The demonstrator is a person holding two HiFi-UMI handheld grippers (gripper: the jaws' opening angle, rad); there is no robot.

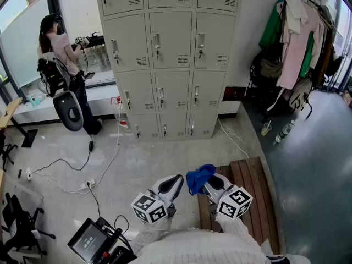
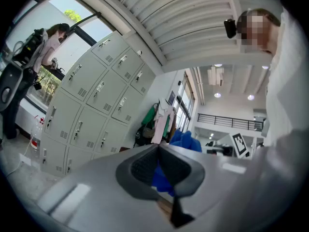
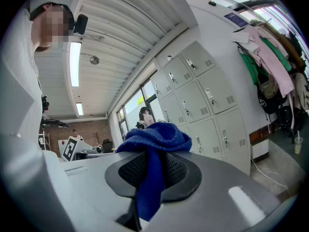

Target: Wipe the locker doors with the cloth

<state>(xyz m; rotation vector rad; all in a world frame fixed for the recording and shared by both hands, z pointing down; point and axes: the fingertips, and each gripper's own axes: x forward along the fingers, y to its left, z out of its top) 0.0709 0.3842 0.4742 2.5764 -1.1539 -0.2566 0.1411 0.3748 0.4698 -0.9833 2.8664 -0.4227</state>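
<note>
The grey locker (image 1: pixel 173 59) bank stands against the far wall, doors shut; it also shows in the left gripper view (image 2: pixel 87 110) and the right gripper view (image 3: pixel 203 105). My right gripper (image 1: pixel 204 181) is held low and well short of the lockers, shut on a blue cloth (image 1: pixel 198 176). In its own view the cloth (image 3: pixel 154 139) bunches above the right gripper (image 3: pixel 153 163) and hangs down between the jaws. My left gripper (image 1: pixel 177 179) is just left of it, jaws together with nothing held. Past the left gripper (image 2: pixel 159 166) the blue cloth (image 2: pixel 186 140) shows.
A person (image 1: pixel 63 65) with grippers stands at the lockers' left end by the window. Cables (image 1: pixel 82 175) trail over the floor, with a tablet (image 1: pixel 88 241) near my feet. A wooden platform (image 1: pixel 250 183) lies under my right side. A clothes rack (image 1: pixel 297 43) fills the right.
</note>
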